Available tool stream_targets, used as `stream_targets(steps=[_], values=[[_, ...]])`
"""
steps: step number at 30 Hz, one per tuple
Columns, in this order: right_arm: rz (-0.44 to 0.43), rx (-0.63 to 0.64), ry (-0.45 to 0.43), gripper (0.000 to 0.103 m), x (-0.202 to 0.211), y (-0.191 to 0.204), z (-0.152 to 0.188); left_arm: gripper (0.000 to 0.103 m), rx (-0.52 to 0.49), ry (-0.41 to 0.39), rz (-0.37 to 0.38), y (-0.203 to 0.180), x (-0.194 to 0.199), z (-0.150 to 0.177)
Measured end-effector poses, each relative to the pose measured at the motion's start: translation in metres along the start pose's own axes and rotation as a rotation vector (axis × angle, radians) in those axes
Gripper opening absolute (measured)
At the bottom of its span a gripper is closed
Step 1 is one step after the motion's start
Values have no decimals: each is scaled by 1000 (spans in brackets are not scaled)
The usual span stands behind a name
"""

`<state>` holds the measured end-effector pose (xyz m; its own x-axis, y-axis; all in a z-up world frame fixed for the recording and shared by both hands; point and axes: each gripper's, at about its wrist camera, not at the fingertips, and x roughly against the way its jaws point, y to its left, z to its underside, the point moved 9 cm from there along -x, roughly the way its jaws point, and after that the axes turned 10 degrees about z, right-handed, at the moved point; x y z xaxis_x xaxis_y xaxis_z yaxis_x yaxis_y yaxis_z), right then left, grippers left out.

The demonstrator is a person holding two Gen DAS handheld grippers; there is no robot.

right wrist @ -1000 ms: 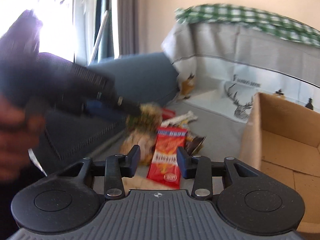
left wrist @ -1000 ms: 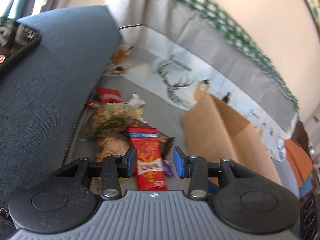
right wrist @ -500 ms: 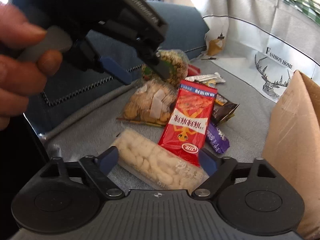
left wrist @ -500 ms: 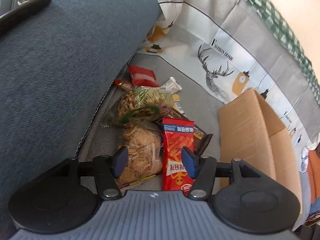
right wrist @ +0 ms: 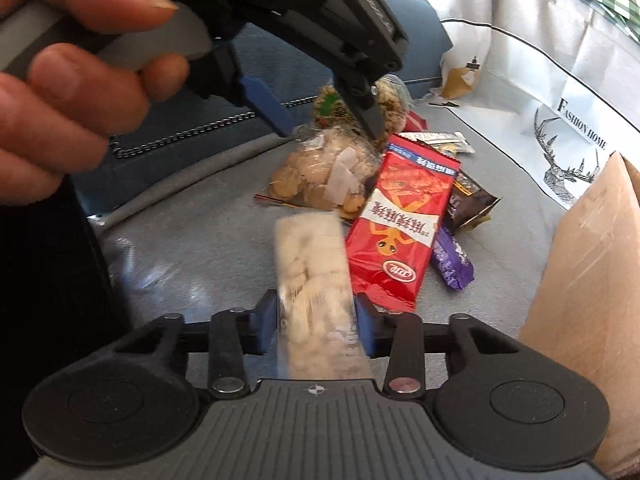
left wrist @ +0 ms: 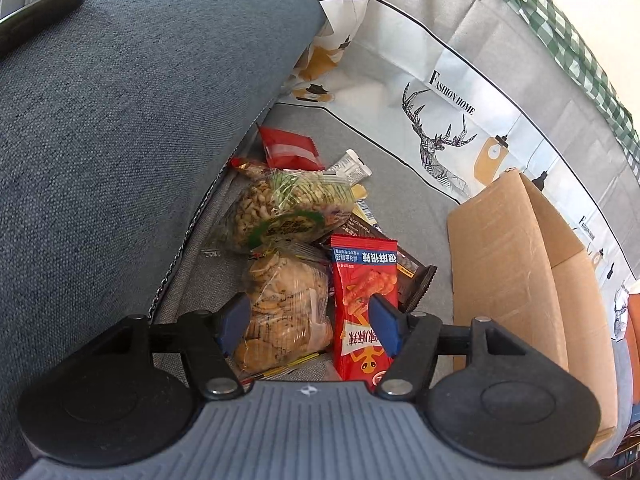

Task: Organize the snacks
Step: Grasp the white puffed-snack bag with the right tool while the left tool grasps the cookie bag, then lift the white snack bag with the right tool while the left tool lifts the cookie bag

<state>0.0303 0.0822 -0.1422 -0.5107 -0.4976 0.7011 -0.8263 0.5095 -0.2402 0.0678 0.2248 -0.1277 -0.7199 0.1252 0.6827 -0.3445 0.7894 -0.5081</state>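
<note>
Here we go: the right hand-held gripper (right wrist: 317, 330) has just closed its jaws, and the long pale puff pack (right wrist: 314, 276), which lay loose on the sofa seat (right wrist: 200, 240) half a second ago with the jaws spread wide around it, now sits pinched between the blue pads. It is blurred, so we judge it is coming off the seat, our first snack secured. Its long axis runs straight out along the fingers, the near end at the gripper body, the far end pointing toward the snack pile and tipping a little to the left. Over on the other side, the left hand-held gripper (left wrist: 308, 322) has just been opening its jaws and now stands fairly wide and empty above the biscuit bag (left wrist: 286, 304), with the red chip bag (left wrist: 362, 308) just beside it on the right. The pads touch nothing that we can see. The cardboard box (right wrist: 592, 280) waits open to the right of the pile, and we reckon that is where the puff pack is headed, with the biscuit bag likely next.
</note>
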Motion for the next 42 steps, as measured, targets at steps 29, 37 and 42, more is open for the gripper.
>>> stream_targets(steps=[29, 37, 42], values=[[-9, -361, 116, 39, -10, -39, 11, 60, 74, 52, -109, 16, -34, 0], [4, -377, 79, 38, -4, -35, 5, 48, 29, 15, -92, 8, -26, -1], [30, -388, 14, 38, 7, -39, -2, 48, -10, -39, -48, -4, -9, -4]])
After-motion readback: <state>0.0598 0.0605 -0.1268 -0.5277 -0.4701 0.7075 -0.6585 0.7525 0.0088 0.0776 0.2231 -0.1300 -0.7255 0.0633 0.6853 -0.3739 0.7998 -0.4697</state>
